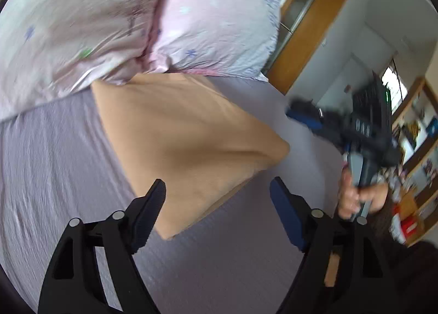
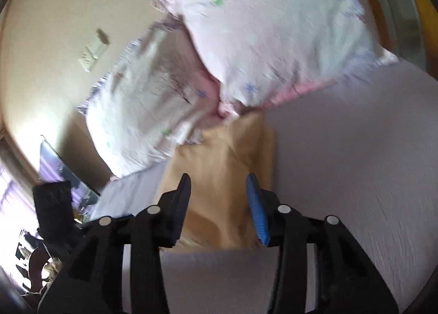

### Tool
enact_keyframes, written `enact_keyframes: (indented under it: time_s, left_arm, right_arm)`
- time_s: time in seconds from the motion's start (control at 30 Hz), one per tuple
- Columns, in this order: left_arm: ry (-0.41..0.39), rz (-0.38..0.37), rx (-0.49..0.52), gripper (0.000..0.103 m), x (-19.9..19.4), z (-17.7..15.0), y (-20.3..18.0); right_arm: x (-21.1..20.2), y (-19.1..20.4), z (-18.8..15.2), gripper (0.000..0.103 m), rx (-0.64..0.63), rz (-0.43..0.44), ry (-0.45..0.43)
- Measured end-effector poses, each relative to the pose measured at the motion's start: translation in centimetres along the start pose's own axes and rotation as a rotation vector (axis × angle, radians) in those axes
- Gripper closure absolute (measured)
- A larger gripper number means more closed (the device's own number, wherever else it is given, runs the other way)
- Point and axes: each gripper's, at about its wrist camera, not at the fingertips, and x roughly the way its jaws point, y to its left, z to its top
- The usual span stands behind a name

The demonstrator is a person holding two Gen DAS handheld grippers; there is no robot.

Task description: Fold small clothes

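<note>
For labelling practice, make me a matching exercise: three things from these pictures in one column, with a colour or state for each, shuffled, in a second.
Column one:
1. folded tan garment
2. pale floral-print pillows
3. left gripper

Column two:
A. open, holding nothing
B. lying flat on the lilac bed sheet
C. piled at the far end of the bed, overlapping the garment's far edge

Pairs: 1-B, 2-C, 3-A
</note>
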Motion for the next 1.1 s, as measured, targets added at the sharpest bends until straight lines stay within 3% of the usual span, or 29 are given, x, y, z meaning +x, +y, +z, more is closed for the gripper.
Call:
enact_keyframes:
  time_s: [0.13,0.23,0.33,0.4,0.43,0.47,0.53,0.6,0.67,0.83,0.9,0.93,0.97,1.03,1.1]
  left_arm:
    - [0.041,0.057,0.089,0.021,2.9,-0.1,-1.9]
    - [0.133,0.107,0.075,0.021,6.0,-0.9,-1.2]
    - [0.151,0.11,0.056,0.022,6.6,-1.3,-0.4]
    - [0.085,0.021,-0.035,0.022,4.4,-0.4,1.0]
    - [0.012,-0.013,-0.1,0.022,2.7,0.3,2.3]
    - [-0.038,-0.015,-0.151,0.022,1.6,0.8,3.7]
    - [-0.065,0.0,-0.243,0.021,1.1,1.7,6.4]
    - [-0.009,-0.034,-0.347,0.021,2.5,2.2,9.1]
    - [0.061,-0.063,-0.444,0.021,4.7,2.2,11.1]
    - [0.107,-0.092,-0.511,0.021,7.7,2.4,12.3]
    - [0.096,-0.105,-0.535,0.021,7.9,2.4,12.7]
    - [0.092,-0.108,-0.543,0.028,8.1,2.5,12.7]
    - [0.091,-0.096,-0.54,0.034,8.3,2.7,12.8]
    - [0.081,-0.084,-0.52,0.061,8.0,2.6,13.1]
    - [0.053,-0.105,-0.51,0.067,6.8,3.0,13.6]
  right_arm:
    - [6.9,-0.4,2.6,0.06,0.014,0.042,0.163]
    - [12.0,-2.5,2.6,0.06,0.052,-0.083,0.28]
    - [11.4,-3.2,2.3,0.064,0.069,-0.064,0.277]
    - [8.8,-2.8,2.1,0.043,0.058,-0.032,0.224]
    - [7.1,-2.8,2.0,0.018,0.047,-0.03,0.177]
    - [6.1,-3.0,1.7,0.009,0.038,-0.045,0.158]
    - [5.8,-4.3,1.4,0.009,0.065,-0.055,0.191]
    - [6.5,-6.2,0.8,0.011,0.133,-0.053,0.25]
    - [7.2,-8.0,0.5,0.025,0.188,-0.006,0.294]
    - [8.8,-8.5,-0.3,0.03,0.21,0.054,0.338]
    - [9.3,-8.8,-0.6,0.048,0.232,0.091,0.352]
    - [9.8,-9.0,-1.0,0.068,0.252,0.134,0.36]
    - [10.0,-9.0,-1.2,0.073,0.255,0.144,0.352]
    - [9.6,-8.2,-1.3,0.077,0.24,0.165,0.316]
    - [9.1,-6.7,-0.8,0.079,0.205,0.194,0.281]
